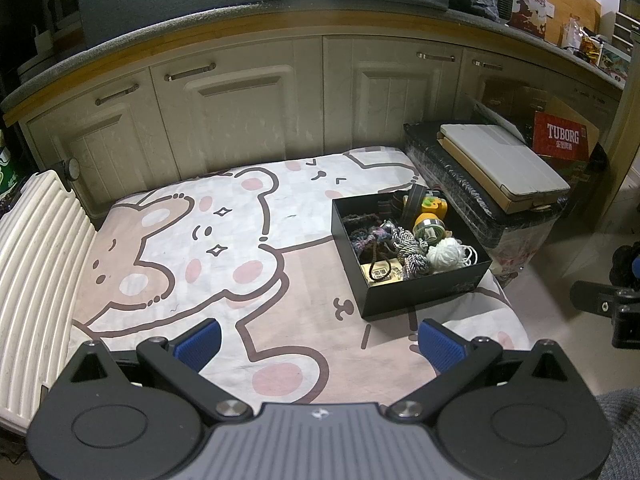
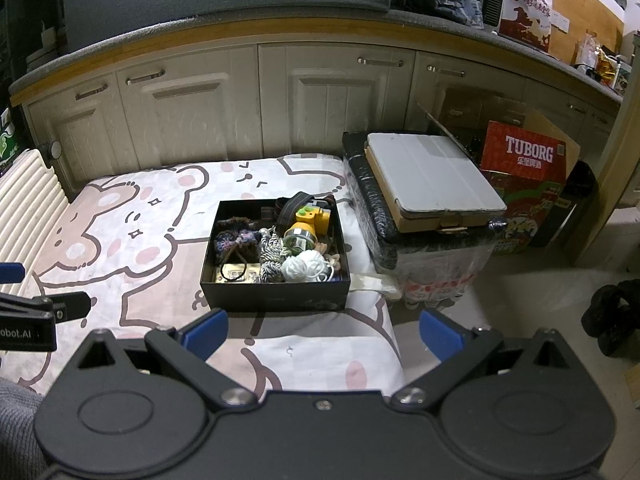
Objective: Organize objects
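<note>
A black open box (image 1: 424, 294) (image 2: 276, 292) sits on the right side of a bear-print cloth (image 1: 224, 240) (image 2: 132, 216). It holds a yellow headlamp (image 1: 430, 218) (image 2: 310, 222), a white yarn ball (image 1: 446, 254) (image 2: 306, 266), twisted cords (image 1: 412, 248) (image 2: 272, 260) and a knitted purple pouch (image 1: 368, 236) (image 2: 236, 236). My left gripper (image 1: 320, 344) is open over the cloth, short of the box. My right gripper (image 2: 324, 334) is open too, just in front of the box. Neither holds anything.
White cabinet doors (image 1: 248, 112) (image 2: 192, 120) close off the back. A wrapped black crate with a grey tablet case (image 1: 504, 164) (image 2: 432, 172) stands right of the cloth, with a red Tuborg carton (image 1: 560, 140) (image 2: 528, 168) behind. A ribbed white radiator (image 1: 36, 264) lies at left.
</note>
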The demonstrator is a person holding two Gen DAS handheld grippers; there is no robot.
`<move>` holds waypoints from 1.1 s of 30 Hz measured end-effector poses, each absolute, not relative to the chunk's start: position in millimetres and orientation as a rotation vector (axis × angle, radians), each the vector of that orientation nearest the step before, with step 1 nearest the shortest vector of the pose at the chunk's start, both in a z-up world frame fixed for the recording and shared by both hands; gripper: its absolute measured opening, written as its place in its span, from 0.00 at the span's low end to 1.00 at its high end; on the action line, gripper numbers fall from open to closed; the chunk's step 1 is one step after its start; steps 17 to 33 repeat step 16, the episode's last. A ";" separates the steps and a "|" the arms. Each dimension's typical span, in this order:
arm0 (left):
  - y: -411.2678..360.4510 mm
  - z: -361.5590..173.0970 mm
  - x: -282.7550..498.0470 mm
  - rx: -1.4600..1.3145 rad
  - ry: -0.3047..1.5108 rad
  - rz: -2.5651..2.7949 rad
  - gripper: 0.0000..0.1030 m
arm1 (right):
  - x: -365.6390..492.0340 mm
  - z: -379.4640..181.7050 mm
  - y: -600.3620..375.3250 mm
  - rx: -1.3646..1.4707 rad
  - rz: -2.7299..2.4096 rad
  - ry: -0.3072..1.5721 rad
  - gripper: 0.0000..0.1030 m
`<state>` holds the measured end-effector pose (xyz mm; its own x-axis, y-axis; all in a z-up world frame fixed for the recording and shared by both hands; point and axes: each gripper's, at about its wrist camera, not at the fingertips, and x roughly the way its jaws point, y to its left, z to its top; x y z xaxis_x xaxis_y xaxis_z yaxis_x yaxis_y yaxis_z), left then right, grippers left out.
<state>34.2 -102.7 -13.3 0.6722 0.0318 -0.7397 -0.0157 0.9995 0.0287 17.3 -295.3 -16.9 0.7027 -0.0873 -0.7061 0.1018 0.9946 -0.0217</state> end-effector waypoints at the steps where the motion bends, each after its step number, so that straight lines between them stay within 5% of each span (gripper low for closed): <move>1: -102.8 -13.3 34.2 0.020 0.833 0.027 1.00 | 17.3 -16.9 -295.3 0.019 -0.105 0.785 1.00; 33: -103.3 -12.8 34.5 0.020 0.834 0.024 1.00 | 17.1 -18.1 -295.6 0.021 -0.103 0.786 1.00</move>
